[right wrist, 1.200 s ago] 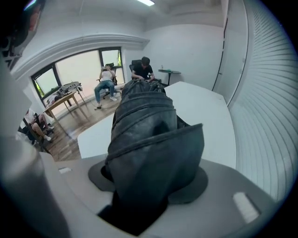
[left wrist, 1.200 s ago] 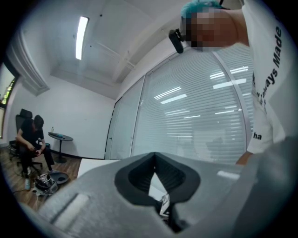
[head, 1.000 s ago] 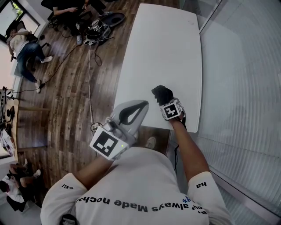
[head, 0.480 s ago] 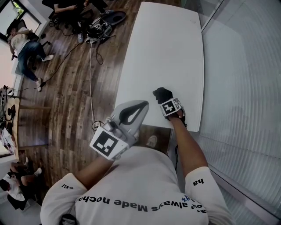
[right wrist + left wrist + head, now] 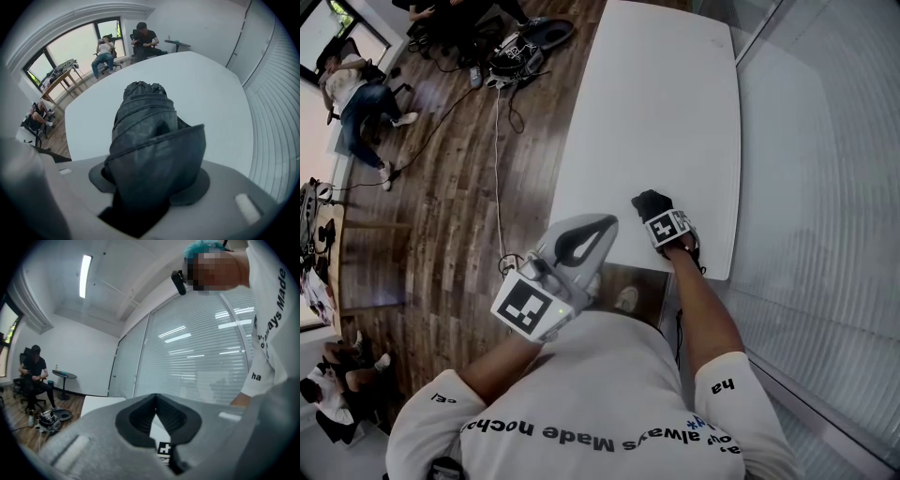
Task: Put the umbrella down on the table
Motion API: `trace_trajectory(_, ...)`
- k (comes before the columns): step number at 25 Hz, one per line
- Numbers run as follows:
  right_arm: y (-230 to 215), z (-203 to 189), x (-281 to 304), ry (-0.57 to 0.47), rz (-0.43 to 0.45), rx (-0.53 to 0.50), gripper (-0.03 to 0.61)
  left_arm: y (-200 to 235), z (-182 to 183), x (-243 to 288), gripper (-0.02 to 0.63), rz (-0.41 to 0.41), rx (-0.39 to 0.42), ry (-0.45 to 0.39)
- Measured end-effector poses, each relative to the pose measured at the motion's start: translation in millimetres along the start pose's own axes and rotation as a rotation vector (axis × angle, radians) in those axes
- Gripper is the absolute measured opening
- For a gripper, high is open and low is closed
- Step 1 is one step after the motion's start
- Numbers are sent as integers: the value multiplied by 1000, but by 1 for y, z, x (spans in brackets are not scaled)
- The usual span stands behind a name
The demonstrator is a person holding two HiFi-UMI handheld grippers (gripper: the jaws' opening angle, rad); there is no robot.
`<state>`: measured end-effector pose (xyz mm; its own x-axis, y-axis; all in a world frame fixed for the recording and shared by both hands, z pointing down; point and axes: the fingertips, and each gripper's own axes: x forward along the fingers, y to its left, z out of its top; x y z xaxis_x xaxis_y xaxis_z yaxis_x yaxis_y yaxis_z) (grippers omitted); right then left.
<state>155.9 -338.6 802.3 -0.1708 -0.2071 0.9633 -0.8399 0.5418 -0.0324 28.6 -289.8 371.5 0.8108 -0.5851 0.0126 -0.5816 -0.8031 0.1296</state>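
Observation:
A folded black umbrella (image 5: 649,203) is clamped in my right gripper (image 5: 661,217), which points steeply down over the near end of the long white table (image 5: 656,112). In the right gripper view the crumpled dark fabric of the umbrella (image 5: 145,136) fills the space between the jaws, its far end above the table (image 5: 211,103); I cannot tell whether it touches. My left gripper (image 5: 605,223) is held level beside the table's near left corner. The left gripper (image 5: 156,398) has its jaws meeting at the tips with nothing between them.
Wooden floor (image 5: 441,187) with cables and bags lies left of the table. People sit on chairs at the far left (image 5: 356,94). A glass wall with blinds (image 5: 825,187) runs along the table's right side. A small round side table (image 5: 64,375) stands by the back wall.
My right gripper has sunk a little toward the table with the umbrella still in it. The left gripper has kept still.

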Motion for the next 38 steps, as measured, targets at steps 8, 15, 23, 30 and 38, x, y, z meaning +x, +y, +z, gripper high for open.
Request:
trace_trajectory(8, 5, -1, 1, 2, 0, -2, 273, 1, 3, -8, 3, 9, -3, 0)
trace_trajectory(15, 7, 1, 1, -16, 15, 9, 327, 3, -1, -7, 3, 10, -7, 3)
trace_trajectory(23, 2, 7, -38, -107, 18, 25, 348, -2, 0, -5, 3, -3, -6, -2)
trace_trajectory(30, 1, 41, -131, -416, 26, 7, 314, -3, 4, -2, 3, -14, -3, -10)
trace_trajectory(38, 37, 71, -300, -882, 32, -60, 221, -9, 12, 5, 3, -32, -1, -18)
